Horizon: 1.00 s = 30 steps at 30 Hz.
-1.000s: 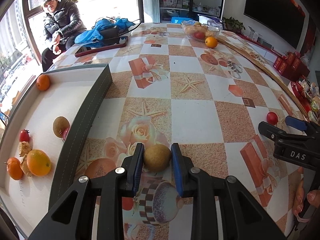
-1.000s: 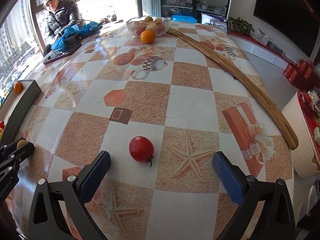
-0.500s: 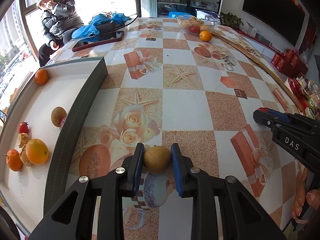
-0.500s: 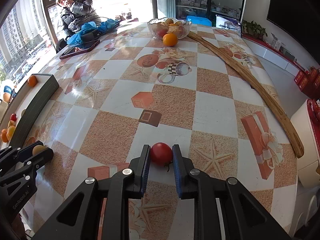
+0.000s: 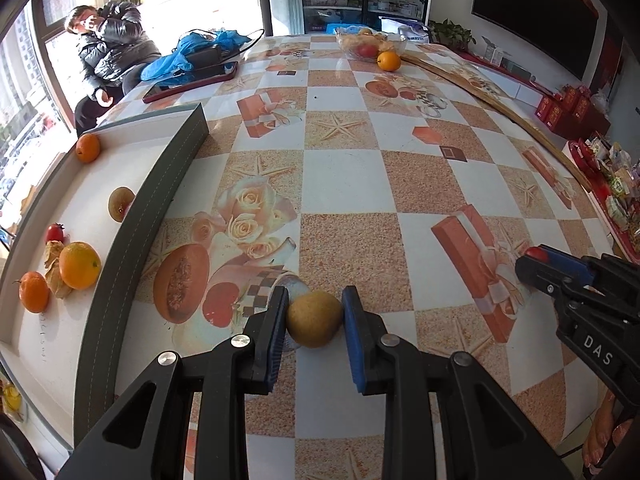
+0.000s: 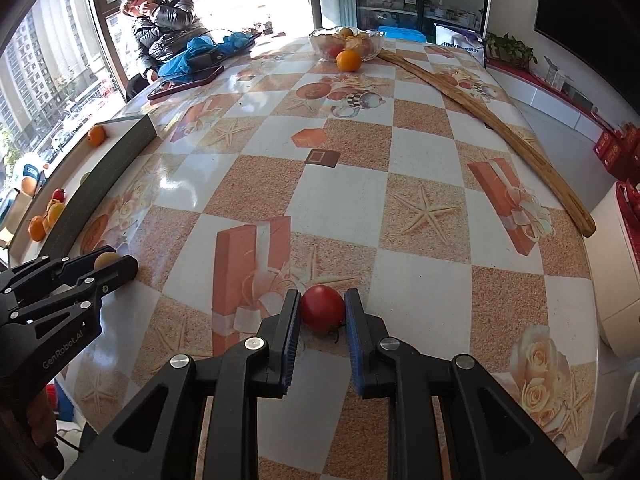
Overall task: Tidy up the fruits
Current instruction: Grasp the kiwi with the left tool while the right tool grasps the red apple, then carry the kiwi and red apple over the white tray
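Observation:
My left gripper [image 5: 314, 318] is shut on a yellow-brown round fruit [image 5: 314, 319], held above the patterned table. My right gripper [image 6: 322, 312] is shut on a red tomato [image 6: 322, 307], also lifted off the table. Each gripper shows in the other's view: the right one [image 5: 536, 266] at the right edge, the left one [image 6: 110, 266] at the left edge. A grey-walled white tray [image 5: 152, 208] on the left holds oranges [image 5: 79, 265], a kiwi [image 5: 120, 209] and a small tomato [image 5: 54, 233].
A glass bowl of fruit [image 5: 370, 42] stands at the far end with an orange [image 5: 388, 61] beside it. A long wooden stick [image 6: 492, 124] lies along the right side. A phone [image 5: 192, 82] and blue cloth [image 5: 188, 56] lie far left; a person [image 5: 108, 52] sits beyond.
My right gripper closed on the tomato and lifted it back toward the near edge. My left gripper rose and pulled back with its fruit.

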Motion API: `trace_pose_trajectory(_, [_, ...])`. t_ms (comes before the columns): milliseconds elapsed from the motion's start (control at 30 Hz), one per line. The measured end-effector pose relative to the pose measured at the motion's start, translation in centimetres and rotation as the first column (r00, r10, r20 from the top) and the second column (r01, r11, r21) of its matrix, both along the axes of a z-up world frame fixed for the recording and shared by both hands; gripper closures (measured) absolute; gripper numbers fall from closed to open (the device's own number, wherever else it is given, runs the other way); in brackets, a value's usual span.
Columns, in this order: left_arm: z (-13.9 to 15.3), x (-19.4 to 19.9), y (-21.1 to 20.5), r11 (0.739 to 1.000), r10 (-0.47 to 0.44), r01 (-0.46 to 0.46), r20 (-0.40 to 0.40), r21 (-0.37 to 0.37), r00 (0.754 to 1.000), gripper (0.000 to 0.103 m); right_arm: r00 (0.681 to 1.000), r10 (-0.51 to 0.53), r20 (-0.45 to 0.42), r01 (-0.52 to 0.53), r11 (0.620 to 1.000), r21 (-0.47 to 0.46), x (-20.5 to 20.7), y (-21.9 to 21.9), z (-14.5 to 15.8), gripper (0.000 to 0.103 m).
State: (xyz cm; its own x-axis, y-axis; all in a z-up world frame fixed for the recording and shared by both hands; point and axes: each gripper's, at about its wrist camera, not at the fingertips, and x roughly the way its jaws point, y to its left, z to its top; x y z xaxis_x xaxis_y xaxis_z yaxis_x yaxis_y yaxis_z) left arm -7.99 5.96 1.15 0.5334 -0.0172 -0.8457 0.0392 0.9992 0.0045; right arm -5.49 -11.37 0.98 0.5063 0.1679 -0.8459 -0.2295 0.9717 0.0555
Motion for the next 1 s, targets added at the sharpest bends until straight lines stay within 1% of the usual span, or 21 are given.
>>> trace_pose_trajectory(133, [0.0, 0.0, 0.1, 1.000, 0.004, -0.004, -0.003, -0.013, 1.000, 0.073, 1.000, 0.000, 0.008, 0.000, 1.000, -0.024, -0.2, 0.3, -0.1, 0.080])
trace_pose_trajectory(433, [0.0, 0.0, 0.1, 1.000, 0.004, -0.004, -0.002, -0.013, 1.000, 0.073, 1.000, 0.002, 0.019, 0.000, 0.999, -0.052, -0.4, 0.6, -0.1, 0.080])
trace_pose_trajectory(700, [0.0, 0.0, 0.2, 1.000, 0.002, -0.002, -0.004, -0.014, 1.000, 0.073, 1.000, 0.001, 0.014, -0.001, 0.999, -0.053, -0.2, 0.7, -0.1, 0.080])
trace_pose_trajectory(733, [0.1, 0.0, 0.2, 1.000, 0.002, -0.002, -0.006, -0.022, 1.000, 0.073, 1.000, 0.000, 0.007, 0.001, 0.999, -0.046, -0.1, 0.6, 0.0, 0.080])
trace_pose_trajectory(833, [0.6, 0.1, 0.6, 0.997, -0.004, 0.003, -0.015, -0.073, 1.000, 0.073, 0.999, 0.013, -0.040, -0.013, 1.000, 0.011, 0.5, 0.6, 0.3, 0.080])
trace_pose_trajectory(1000, [3.4, 0.2, 2.1, 0.994, -0.002, 0.004, 0.021, -0.112, 1.000, 0.073, 0.996, 0.051, -0.068, -0.046, 0.996, 0.079, 1.8, 2.1, 2.4, 0.080])
